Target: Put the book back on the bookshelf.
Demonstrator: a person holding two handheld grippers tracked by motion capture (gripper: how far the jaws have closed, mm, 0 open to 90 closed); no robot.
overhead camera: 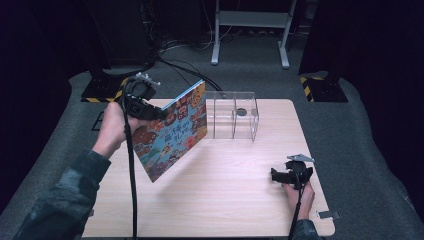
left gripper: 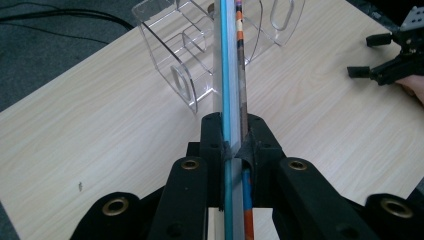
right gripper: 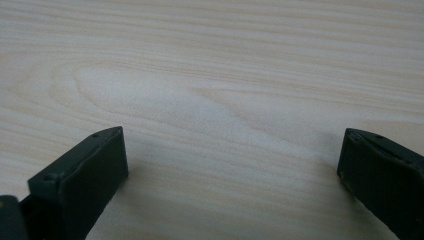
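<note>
Pale wooden table (overhead camera: 225, 200) fills the frame centre. Left hand-held gripper (overhead camera: 159, 114) pinches a colourful book (overhead camera: 172, 132) beside the clear rack (overhead camera: 232, 115). Right hand-held gripper (overhead camera: 276, 176), lower right, stands spread.

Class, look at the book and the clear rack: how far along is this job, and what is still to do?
Done: the left gripper has its fingers shut on the picture book, lifted off the table. In hand: the book hangs tilted beside the clear divided rack, its edge aimed toward it. Left: probably sliding the book into a slot, all of which look vacant. The right gripper rests open on the table.
</note>
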